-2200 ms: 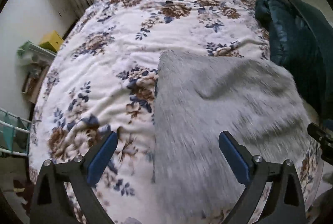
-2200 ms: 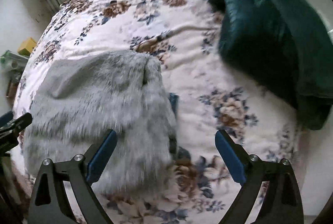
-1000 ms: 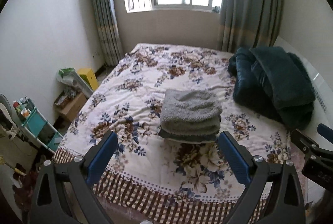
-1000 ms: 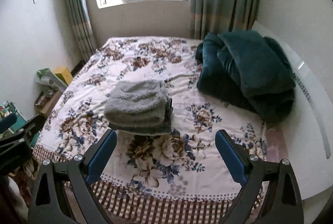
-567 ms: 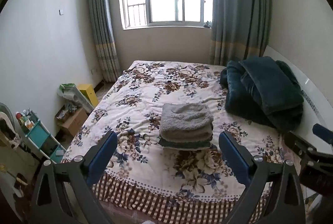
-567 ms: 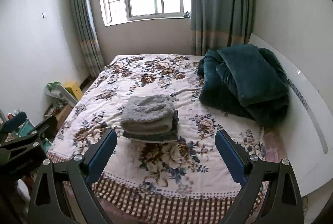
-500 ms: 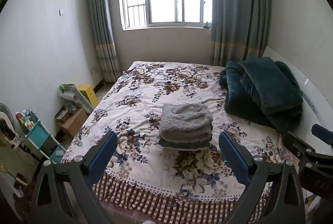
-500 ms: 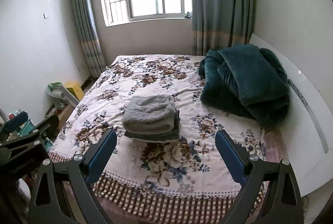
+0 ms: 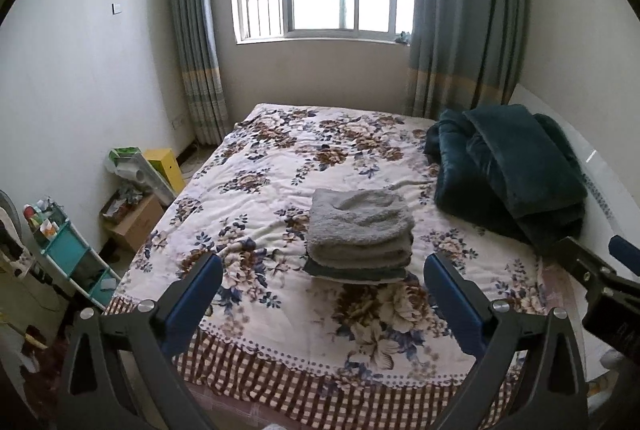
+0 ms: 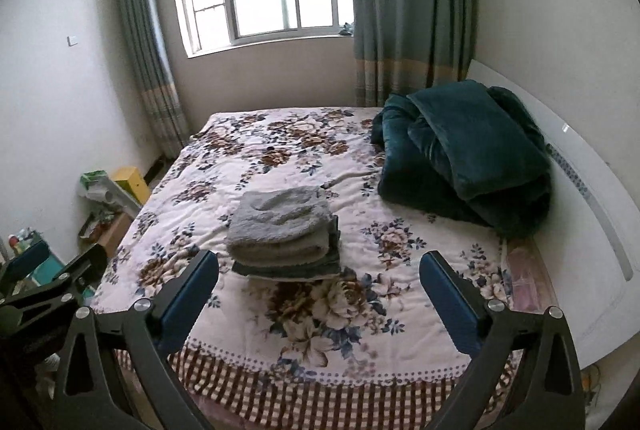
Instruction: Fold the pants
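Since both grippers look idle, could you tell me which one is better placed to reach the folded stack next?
Probably right gripper: the folded stack sits between its open fingers, slightly left. Left gripper frames it similarly, so barely.

No writing can be read anywhere here.

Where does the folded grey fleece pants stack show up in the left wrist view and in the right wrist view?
Left wrist: folded grey pants sit just right of centre, between the open left gripper fingers.
Right wrist: folded grey pants sit left of centre, above the right gripper.
Shared landmark: dark teal blanket, right of the stack.
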